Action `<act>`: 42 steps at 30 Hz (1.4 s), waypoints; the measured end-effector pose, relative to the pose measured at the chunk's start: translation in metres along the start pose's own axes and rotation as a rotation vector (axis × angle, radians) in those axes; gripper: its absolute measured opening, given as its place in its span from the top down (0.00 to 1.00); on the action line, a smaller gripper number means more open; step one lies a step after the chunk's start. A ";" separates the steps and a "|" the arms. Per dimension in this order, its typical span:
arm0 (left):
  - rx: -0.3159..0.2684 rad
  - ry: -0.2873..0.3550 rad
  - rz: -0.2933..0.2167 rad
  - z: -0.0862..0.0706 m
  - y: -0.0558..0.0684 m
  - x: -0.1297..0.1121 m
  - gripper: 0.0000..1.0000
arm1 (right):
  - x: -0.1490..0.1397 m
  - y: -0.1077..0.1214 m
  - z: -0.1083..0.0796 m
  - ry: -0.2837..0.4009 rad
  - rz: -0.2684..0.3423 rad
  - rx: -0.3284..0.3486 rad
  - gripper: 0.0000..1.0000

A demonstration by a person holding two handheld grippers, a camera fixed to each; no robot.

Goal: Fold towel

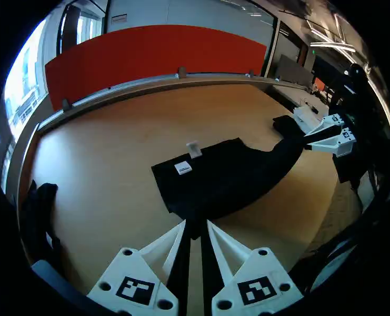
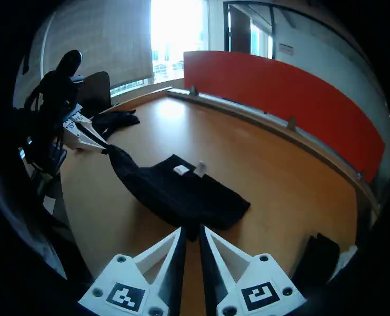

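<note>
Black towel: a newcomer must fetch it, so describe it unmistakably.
On the long wooden table before the red partition wall, the black fabric towel stretches across the middle. Unlike the crumpled dark cloth pile at the table's edge, it carries small white tags.

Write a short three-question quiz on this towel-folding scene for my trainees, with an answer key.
1. True or false: the black towel carries white tags.
2. Multiple choice: the partition behind the wooden table is A) blue, B) red, C) green.
3. Short answer: what do the left tongs and the right tongs each pinch?
Key: 1 true; 2 B; 3 the black towel, one part each.
</note>
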State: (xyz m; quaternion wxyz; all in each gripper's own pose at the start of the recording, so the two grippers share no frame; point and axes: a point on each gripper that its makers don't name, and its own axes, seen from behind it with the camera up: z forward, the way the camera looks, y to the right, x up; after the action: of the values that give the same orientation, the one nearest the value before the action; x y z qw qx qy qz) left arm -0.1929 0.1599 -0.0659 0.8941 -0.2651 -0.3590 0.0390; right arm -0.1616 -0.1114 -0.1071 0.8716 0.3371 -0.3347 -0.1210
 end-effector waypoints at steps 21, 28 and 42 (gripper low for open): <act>-0.021 -0.001 -0.002 -0.015 0.007 0.006 0.88 | 0.005 -0.003 -0.013 -0.002 -0.014 0.011 0.83; -0.021 -0.007 -0.003 -0.012 0.007 0.004 0.88 | 0.002 -0.003 -0.010 -0.008 -0.012 0.013 0.83; -0.014 -0.026 -0.002 0.016 -0.002 0.012 0.88 | -0.005 0.015 0.013 -0.050 -0.016 0.007 0.83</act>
State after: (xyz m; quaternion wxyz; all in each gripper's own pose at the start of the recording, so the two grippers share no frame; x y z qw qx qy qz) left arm -0.1953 0.1686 -0.0478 0.8875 -0.2707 -0.3709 0.0392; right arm -0.1736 -0.1044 -0.0921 0.8608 0.3397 -0.3539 -0.1354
